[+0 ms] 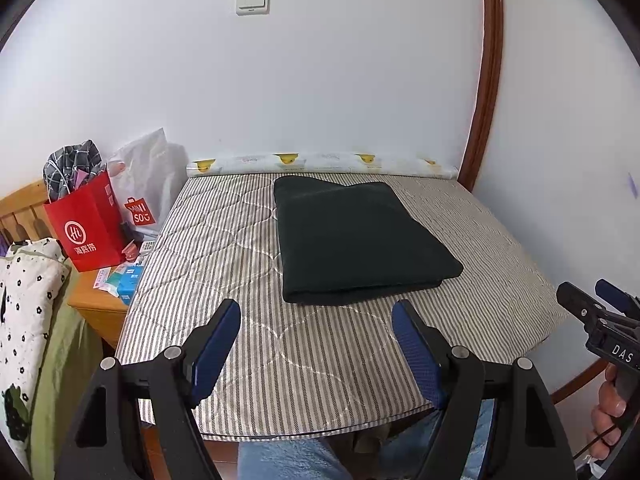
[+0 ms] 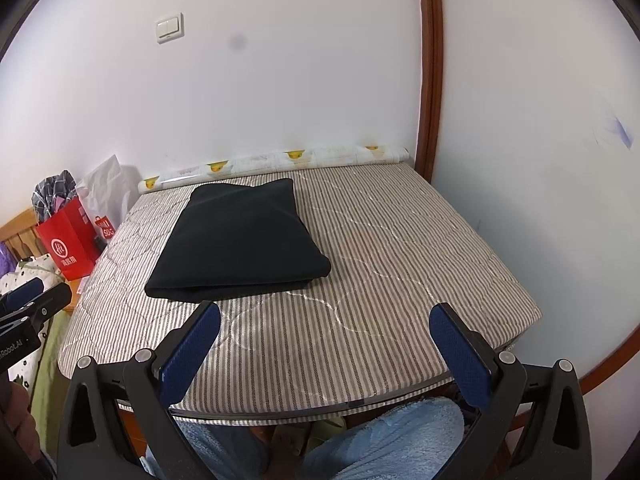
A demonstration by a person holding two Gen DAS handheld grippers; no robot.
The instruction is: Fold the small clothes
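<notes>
Dark folded garment [image 1: 360,240] lies flat on the striped mattress pad [image 1: 224,264], past centre toward 12 o'clock, near the rolled duck-print sheet [image 1: 320,163] along the wall.

Left gripper [image 1: 316,320] hangs over the pad's near edge at 6 o'clock, jaws spread, nothing between the blue pads [image 1: 216,344]. Right gripper [image 2: 324,320] likewise spread and empty, short of the garment's near fold.

Left view only: the hand [image 1: 608,412] on the right gripper's handle at 4 o'clock, and small boxes [image 1: 128,280] on the wooden nightstand [image 1: 96,308] at 8 o'clock.

Right view only: the pad's whole right side, bare, and blue fleece-clad knees [image 2: 400,428] at 6 o'clock.

Both views: red paper bag [image 1: 90,226] at 9 o'clock, wall switch [image 1: 253,2] at 12.
</notes>
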